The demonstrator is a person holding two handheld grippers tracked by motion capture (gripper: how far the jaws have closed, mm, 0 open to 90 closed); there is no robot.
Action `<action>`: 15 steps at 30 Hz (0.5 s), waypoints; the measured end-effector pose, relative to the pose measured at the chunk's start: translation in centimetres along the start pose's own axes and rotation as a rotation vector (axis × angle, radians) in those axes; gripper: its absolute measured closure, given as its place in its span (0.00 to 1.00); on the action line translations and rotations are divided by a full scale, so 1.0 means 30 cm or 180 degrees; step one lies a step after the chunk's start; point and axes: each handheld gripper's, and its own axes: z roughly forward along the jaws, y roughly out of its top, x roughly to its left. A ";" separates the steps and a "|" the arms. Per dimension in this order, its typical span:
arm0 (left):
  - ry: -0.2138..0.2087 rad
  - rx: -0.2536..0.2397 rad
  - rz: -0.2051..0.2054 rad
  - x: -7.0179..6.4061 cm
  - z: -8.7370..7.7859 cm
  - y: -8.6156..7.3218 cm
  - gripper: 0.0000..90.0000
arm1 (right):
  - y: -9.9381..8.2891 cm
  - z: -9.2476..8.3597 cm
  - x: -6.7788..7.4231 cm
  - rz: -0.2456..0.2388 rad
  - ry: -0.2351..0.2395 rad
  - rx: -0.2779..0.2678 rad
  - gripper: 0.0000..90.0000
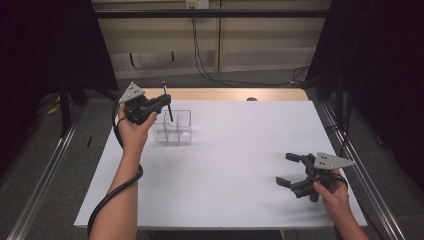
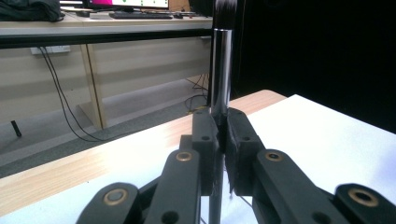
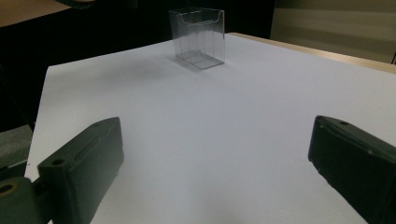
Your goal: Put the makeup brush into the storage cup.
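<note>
My left gripper [image 1: 164, 101] is raised over the far left of the white table, shut on a slim makeup brush [image 1: 167, 102] with a dark shaft. In the left gripper view the brush [image 2: 220, 74] stands upright between the jaws, its silver ferrule and black bristles above them. Its lower end hangs just over a clear plastic holder [image 1: 175, 127] with compartments. The holder [image 3: 198, 37] also stands far off in the right gripper view. My right gripper [image 1: 287, 169] rests low near the table's right front, jaws wide open with nothing between them.
The white table top [image 1: 235, 165] has a wooden strip [image 1: 225, 94] along its far edge. Metal rails [image 1: 45, 170] run along both sides. Cables [image 1: 205, 70] hang on the wall behind, and a desk [image 2: 116, 23] stands beyond.
</note>
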 end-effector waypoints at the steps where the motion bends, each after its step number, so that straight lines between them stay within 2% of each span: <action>1: 0.0008 0.0011 0.0013 0.000 0.001 -0.001 0.93 | 0.000 0.000 0.000 -0.0004 0.0001 -0.0002 0.04; 15: 0.0041 0.0008 -0.0032 0.003 0.008 -0.019 0.93 | 0.000 0.001 0.001 -0.0026 0.0014 0.0012 0.04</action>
